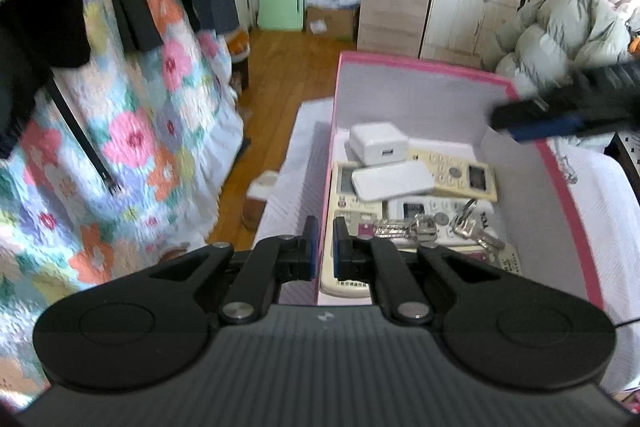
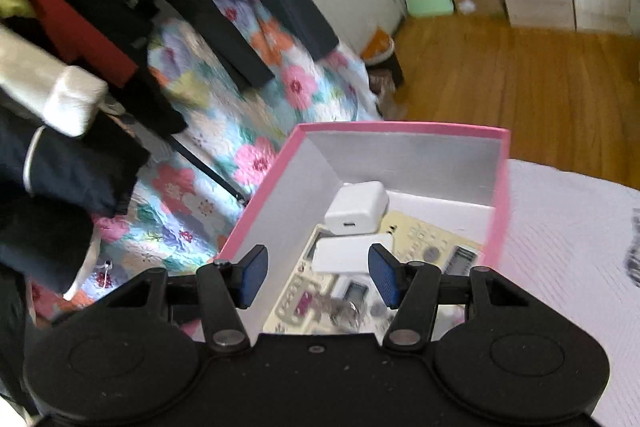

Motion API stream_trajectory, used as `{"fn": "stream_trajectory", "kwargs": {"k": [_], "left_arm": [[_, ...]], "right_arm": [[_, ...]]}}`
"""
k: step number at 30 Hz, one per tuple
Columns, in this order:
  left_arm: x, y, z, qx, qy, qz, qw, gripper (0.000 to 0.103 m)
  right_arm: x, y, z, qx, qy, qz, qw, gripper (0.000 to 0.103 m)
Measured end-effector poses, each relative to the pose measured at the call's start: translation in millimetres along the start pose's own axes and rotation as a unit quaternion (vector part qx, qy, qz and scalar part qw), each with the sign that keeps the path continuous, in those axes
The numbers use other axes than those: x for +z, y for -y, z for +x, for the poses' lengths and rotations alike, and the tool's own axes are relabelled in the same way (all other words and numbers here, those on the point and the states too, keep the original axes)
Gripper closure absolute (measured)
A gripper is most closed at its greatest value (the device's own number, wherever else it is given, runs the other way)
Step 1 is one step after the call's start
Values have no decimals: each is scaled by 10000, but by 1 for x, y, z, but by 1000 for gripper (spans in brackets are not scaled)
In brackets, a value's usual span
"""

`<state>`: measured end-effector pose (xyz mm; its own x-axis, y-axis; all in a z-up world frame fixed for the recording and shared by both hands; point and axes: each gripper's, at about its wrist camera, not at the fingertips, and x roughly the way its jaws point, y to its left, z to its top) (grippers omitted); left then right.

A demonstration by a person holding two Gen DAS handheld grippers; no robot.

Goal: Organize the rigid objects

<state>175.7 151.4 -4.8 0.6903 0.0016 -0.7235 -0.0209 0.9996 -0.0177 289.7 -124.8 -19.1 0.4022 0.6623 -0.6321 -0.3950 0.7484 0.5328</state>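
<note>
The left tool (image 1: 326, 247) has its blue pads nearly together, pinching the near-left wall of the pink box (image 1: 424, 65), which sits on a white quilted bed cover (image 1: 608, 195). Just ahead of this tool, inside the box, lie a cream remote control (image 1: 456, 175), a second pale remote (image 1: 344, 223) under a flat white case (image 1: 392, 181), a white charger block (image 1: 378, 143) farther in, and a bunch of keys (image 1: 440, 227) just to the tool's right.

The right tool (image 2: 318, 277) hangs above the box with its pads well apart and nothing between them; the charger block (image 2: 356, 209) and white case (image 2: 348, 253) lie below and ahead of it. In the left view the right tool (image 1: 532, 123) appears blurred over the box's far right rim.
</note>
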Motion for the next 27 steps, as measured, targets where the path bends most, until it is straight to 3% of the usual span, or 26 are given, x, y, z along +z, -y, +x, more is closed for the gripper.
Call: {"fn": "stream_trajectory", "kwargs": {"k": [4, 9, 14, 18, 27], "left_arm": [[-2, 6, -27, -85, 279, 79, 9995, 98], [-7, 20, -52, 86, 547, 217, 9982, 98], [-10, 32, -69, -95, 666, 42, 9977, 98], [-18, 52, -87, -115, 921, 52, 9957, 98], [-49, 81, -104, -527, 885, 70, 9947, 91]], "right_arm": [[-32, -6, -46, -350, 559, -420, 9969, 41], [-56, -16, -85, -635, 1145, -682, 9890, 41], [-76, -28, -109, -810, 1473, -788, 9826, 39], [-97, -34, -126, -1204, 1757, -859, 9733, 38], [-142, -43, -165, -1610, 2112, -1030, 9586, 32]]}}
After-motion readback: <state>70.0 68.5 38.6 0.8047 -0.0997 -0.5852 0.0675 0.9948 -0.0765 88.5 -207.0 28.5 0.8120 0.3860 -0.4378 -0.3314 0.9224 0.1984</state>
